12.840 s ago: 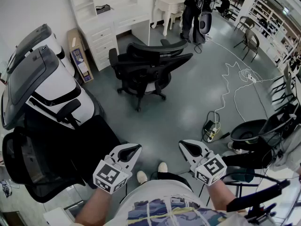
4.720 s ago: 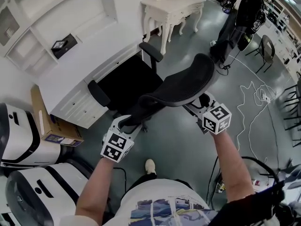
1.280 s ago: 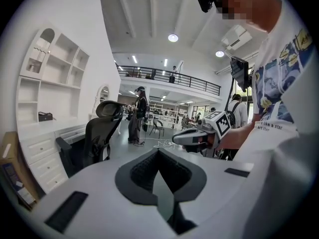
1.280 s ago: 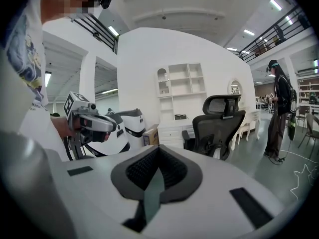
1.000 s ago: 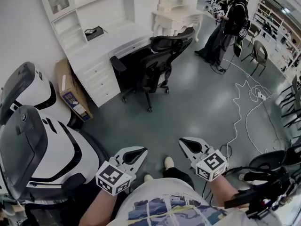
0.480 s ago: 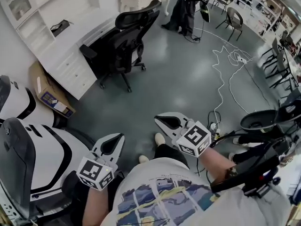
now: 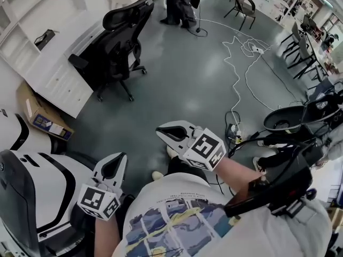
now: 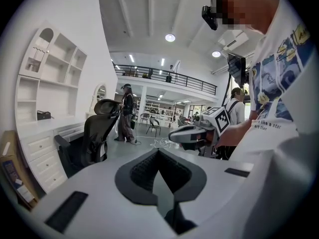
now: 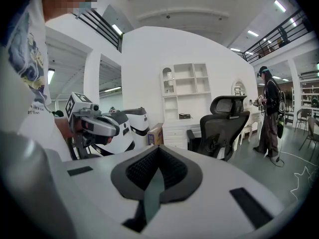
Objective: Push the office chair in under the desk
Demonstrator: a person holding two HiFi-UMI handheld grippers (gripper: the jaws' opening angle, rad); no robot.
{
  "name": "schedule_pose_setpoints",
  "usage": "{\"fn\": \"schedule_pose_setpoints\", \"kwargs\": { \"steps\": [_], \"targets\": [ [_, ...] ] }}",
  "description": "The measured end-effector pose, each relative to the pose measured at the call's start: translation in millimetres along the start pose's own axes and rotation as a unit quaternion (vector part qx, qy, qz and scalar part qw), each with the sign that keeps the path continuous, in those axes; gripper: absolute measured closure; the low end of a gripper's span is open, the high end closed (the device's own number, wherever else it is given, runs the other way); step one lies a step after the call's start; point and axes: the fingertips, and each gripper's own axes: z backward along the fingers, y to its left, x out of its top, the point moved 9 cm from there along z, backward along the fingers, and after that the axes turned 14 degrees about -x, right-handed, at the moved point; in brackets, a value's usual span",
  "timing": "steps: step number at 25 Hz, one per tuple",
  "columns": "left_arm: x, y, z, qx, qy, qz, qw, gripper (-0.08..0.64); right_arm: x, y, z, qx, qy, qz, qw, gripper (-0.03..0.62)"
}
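Note:
The black office chair (image 7: 115, 42) stands at the upper left of the head view, its seat pushed in under the white desk (image 7: 51, 74) and its backrest facing the room. Both grippers hang close to my body, far from the chair. My left gripper (image 7: 118, 157) is shut and holds nothing. To its right, my right gripper (image 7: 159, 132) is also shut and empty. The left gripper view shows the chair (image 8: 94, 138) beside the desk (image 8: 45, 133), and the right gripper (image 8: 192, 133) too. In the right gripper view the chair (image 9: 224, 128) is at the right and the left gripper (image 9: 97, 126) at the left.
A large white and black seat (image 7: 32, 170) fills the lower left. A cardboard box (image 7: 37, 114) leans by the desk drawers. A white cable (image 7: 236, 74) snakes over the grey floor to a power strip (image 7: 233, 130). Black chairs (image 7: 289, 122) crowd the right; a person (image 7: 179, 4) stands beyond.
The chair, once out in the room, was pushed in under the desk. Over the last second the view swung right, the chair slid to the upper left, and the right gripper shifted left.

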Motion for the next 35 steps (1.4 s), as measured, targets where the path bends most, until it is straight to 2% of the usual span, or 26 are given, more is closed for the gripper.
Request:
{"fn": "schedule_pose_setpoints", "kwargs": {
  "steps": [17,35],
  "targets": [
    [-1.3,-11.7,-6.1,-0.009,0.002,-0.008,0.9999,0.546,0.0,5.5,13.0,0.001,0.0,0.008,1.0,0.568],
    [-12.7,-4.2,5.7,0.0,0.005,0.008,1.0,0.546,-2.4,16.2,-1.5,0.015,0.012,0.014,1.0,0.568]
  ]
}}
